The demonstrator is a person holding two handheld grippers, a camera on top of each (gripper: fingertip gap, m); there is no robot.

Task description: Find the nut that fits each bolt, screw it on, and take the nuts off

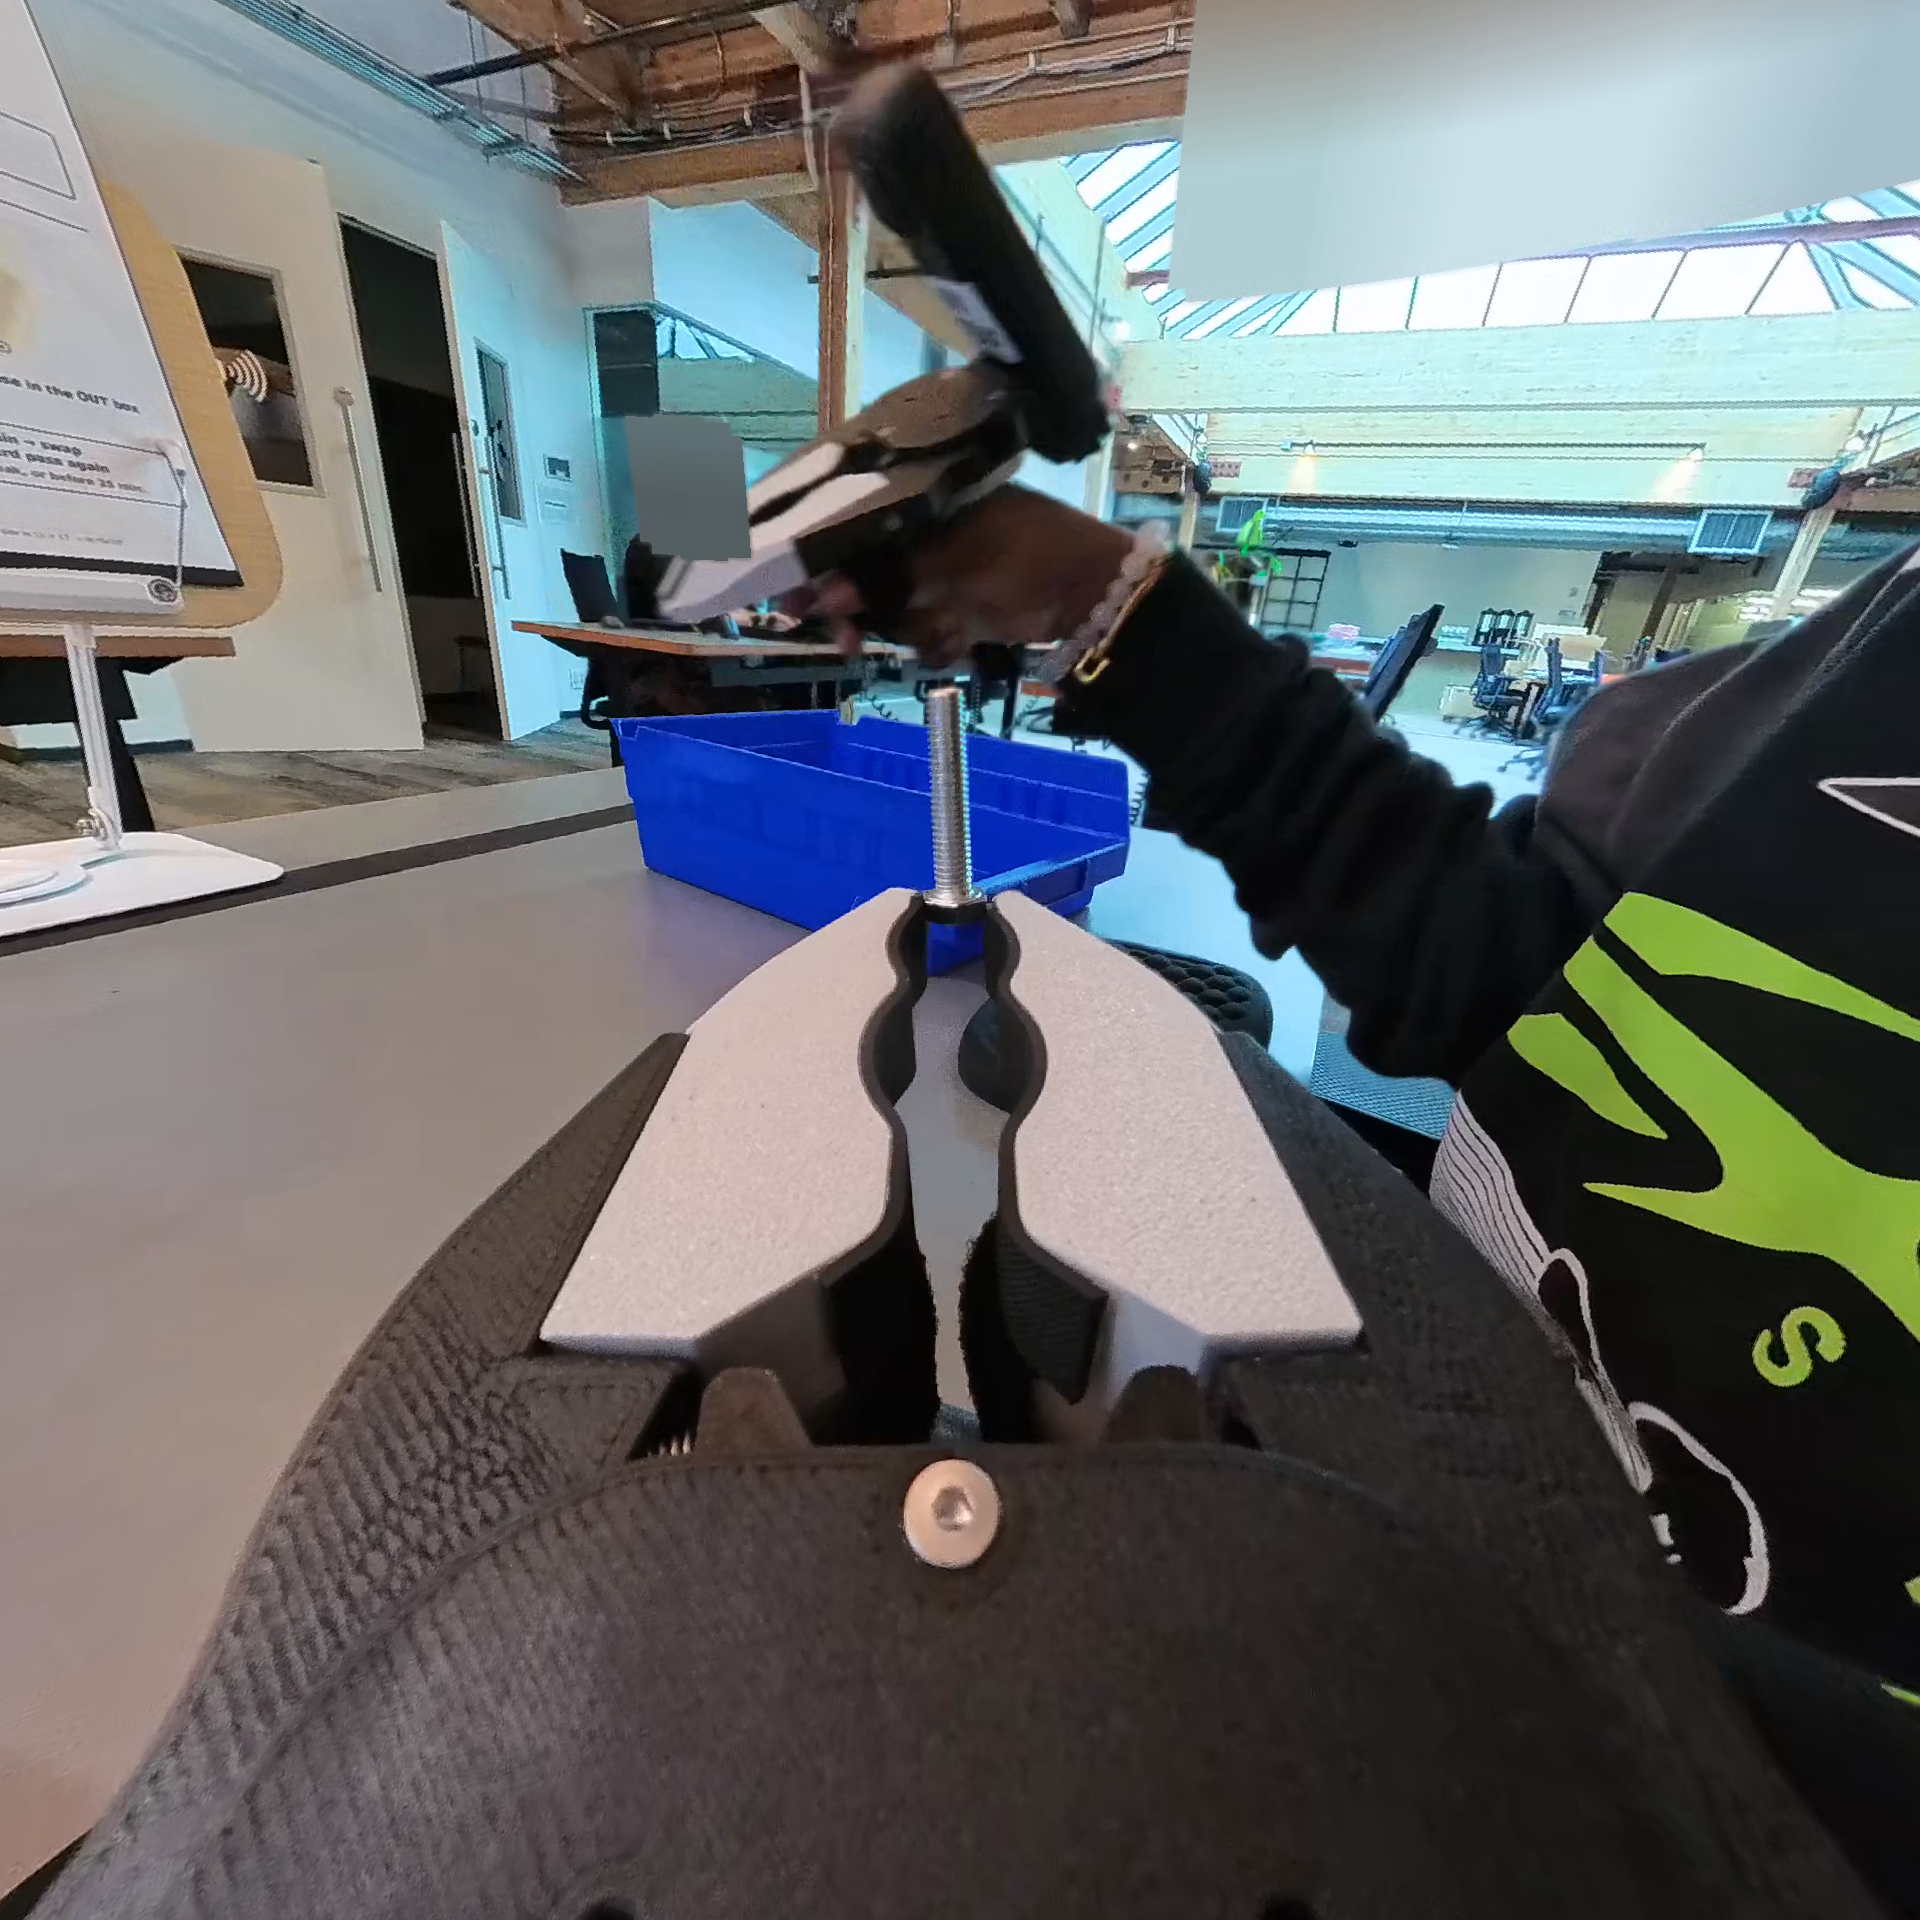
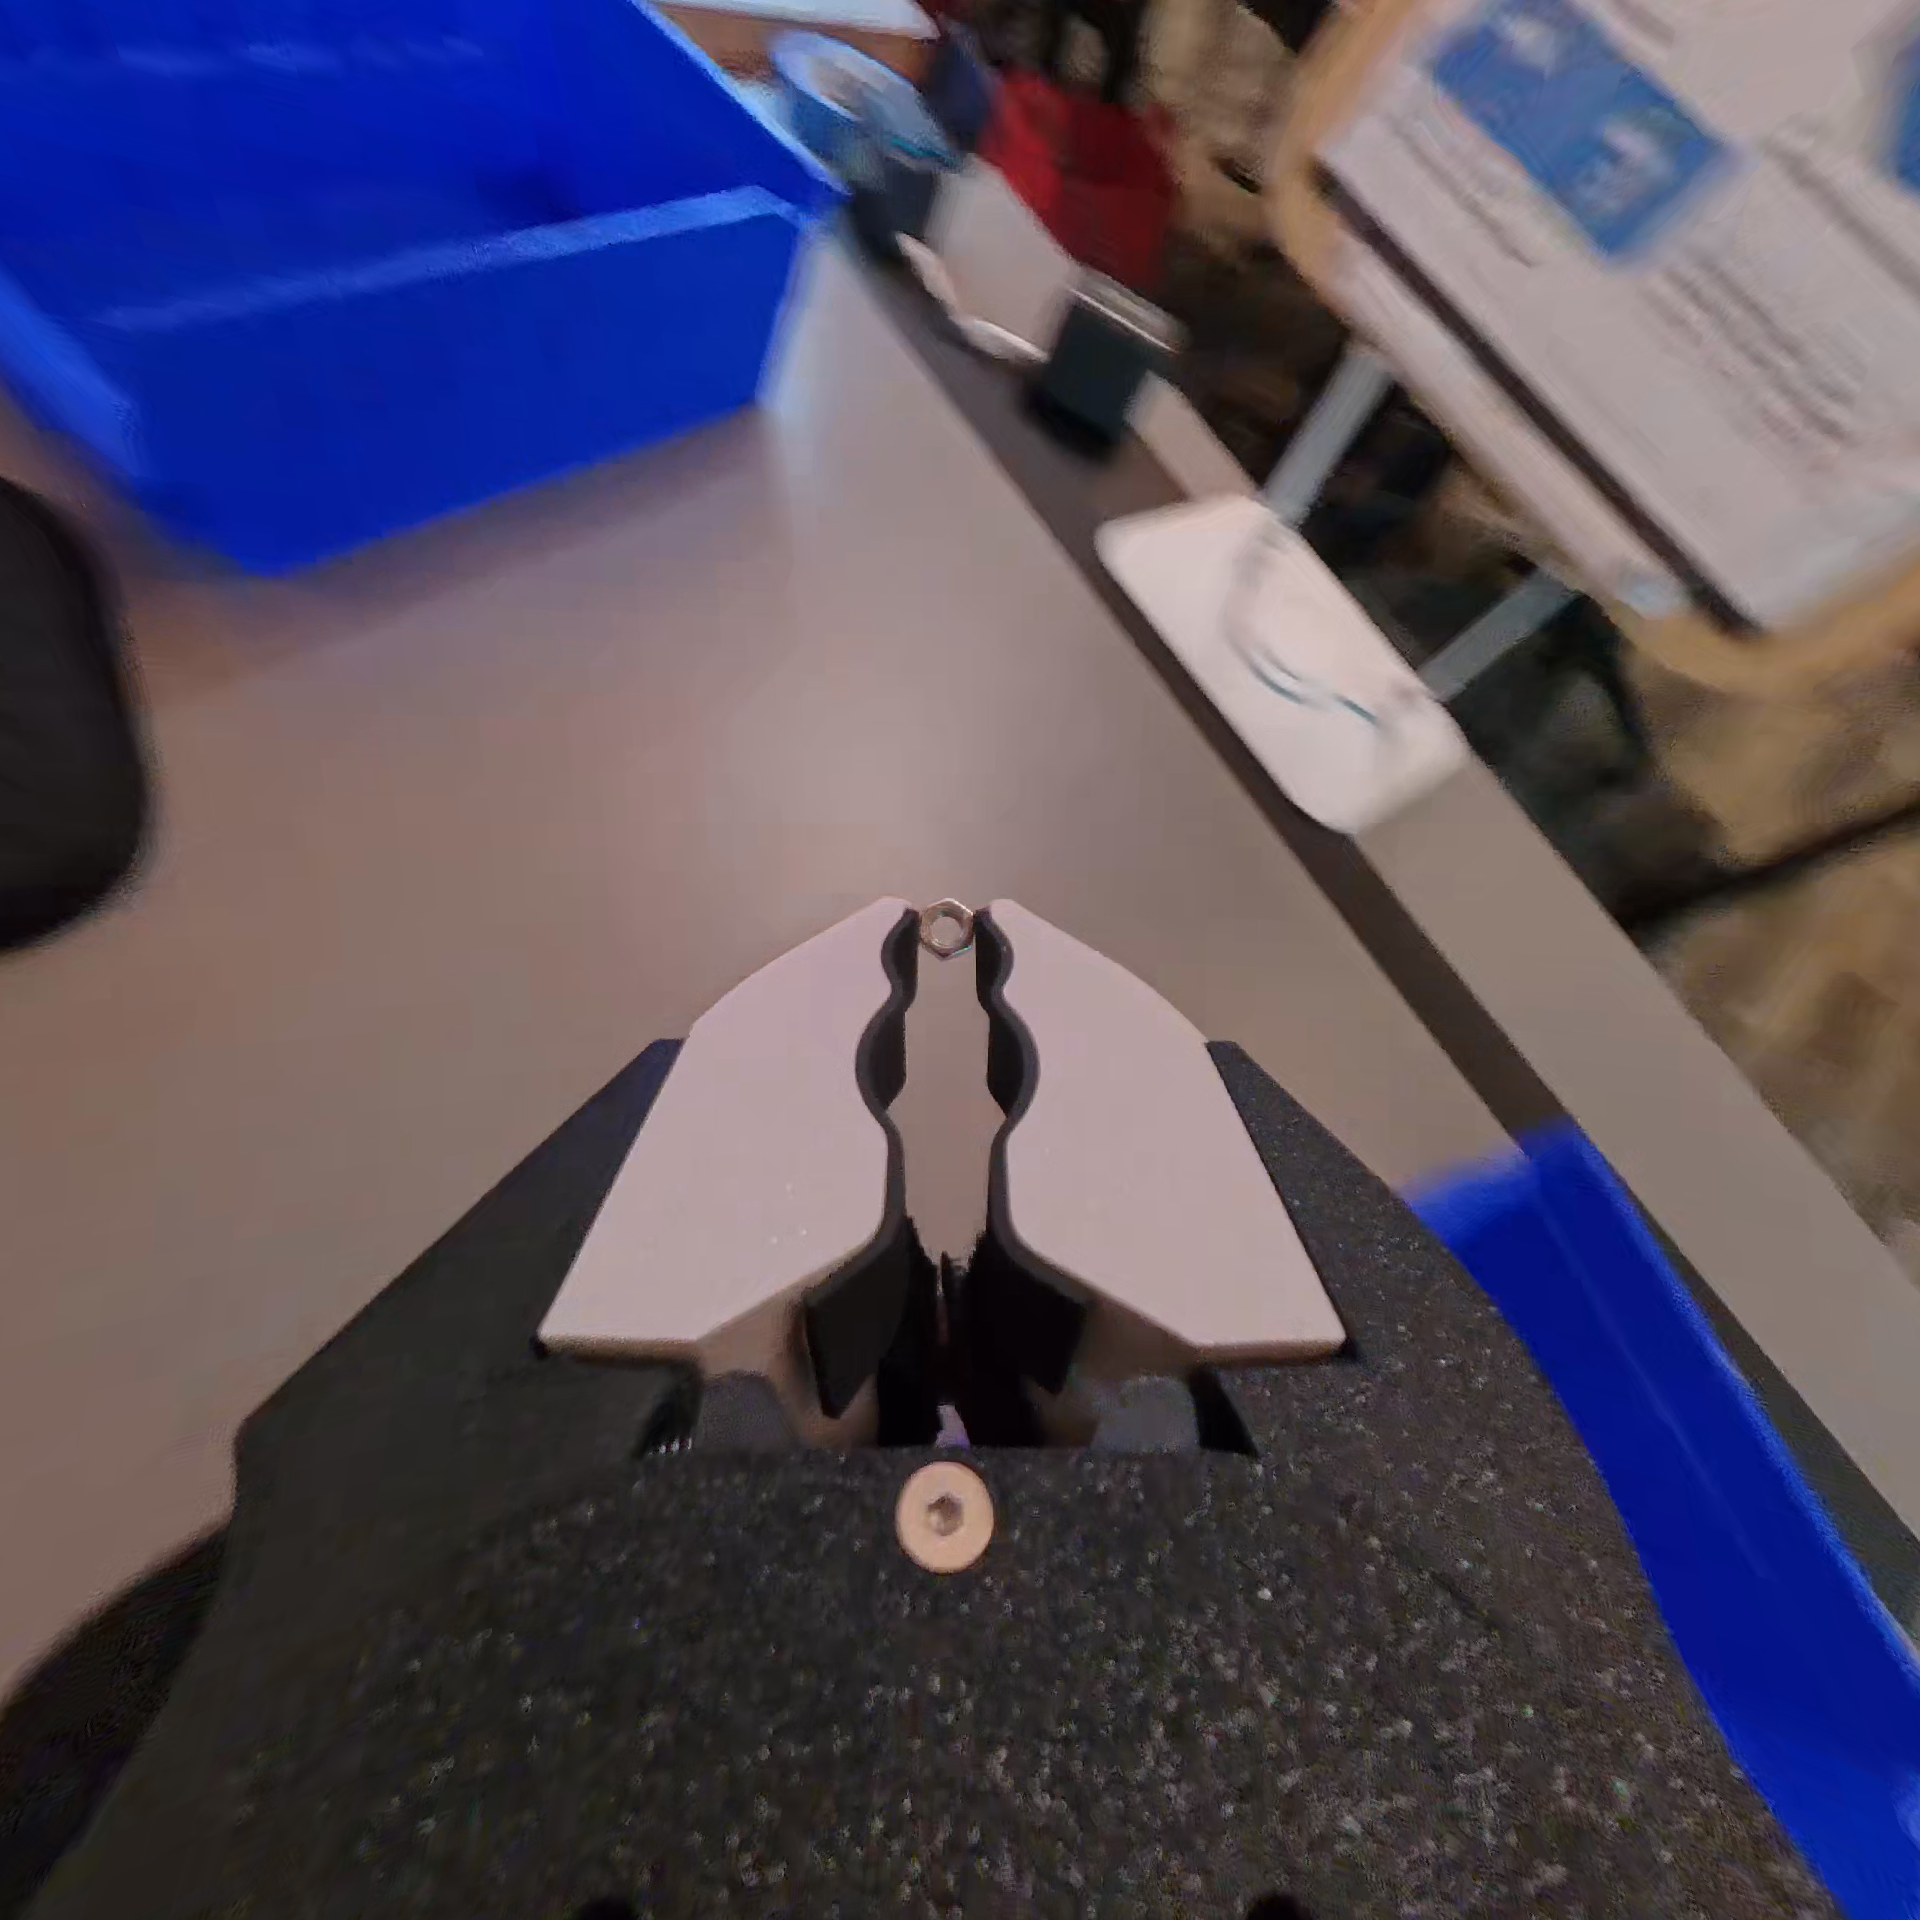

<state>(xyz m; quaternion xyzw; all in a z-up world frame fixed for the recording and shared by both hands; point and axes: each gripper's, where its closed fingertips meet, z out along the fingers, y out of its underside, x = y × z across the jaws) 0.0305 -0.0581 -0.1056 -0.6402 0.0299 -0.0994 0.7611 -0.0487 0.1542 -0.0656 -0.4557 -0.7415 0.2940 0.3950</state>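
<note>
You are working over a plain grey table (image 1: 312, 1039) in a big open room with timber beams, skylights and rows of desks and chairs far behind. Take the blue bin (image 1: 831, 810) as your landmark: it sits on the table just beyond your left gripper (image 1: 954, 909), open side up. To the bin's left, well apart, a white sign stand (image 1: 104, 862) rests on its flat base near the table's far edge, past a dark seam that runs across the surface.

Your left gripper's fingers are clamped on the head of a silver bolt (image 1: 949, 790), whose threaded shaft stands upright in front of the bin. Your right gripper (image 2: 943, 928) has its fingertips pressed on a small silver hex nut (image 2: 943, 928), hole facing the camera, above bare table to the right of the bin.

Seen from the left wrist, the right gripper is a motion-blurred shape above the bin, held in a hand with a dark sleeve (image 1: 1299, 810); its fingertips cannot be made out there. The right wrist view is smeared all round, so the clutter beyond the bin is unreadable. A second blue bin (image 2: 1714, 1455) is cut off at that view's lower right.

The table between the first bin and the sign stand lies open; its long edge runs diagonally, right of the nut.
</note>
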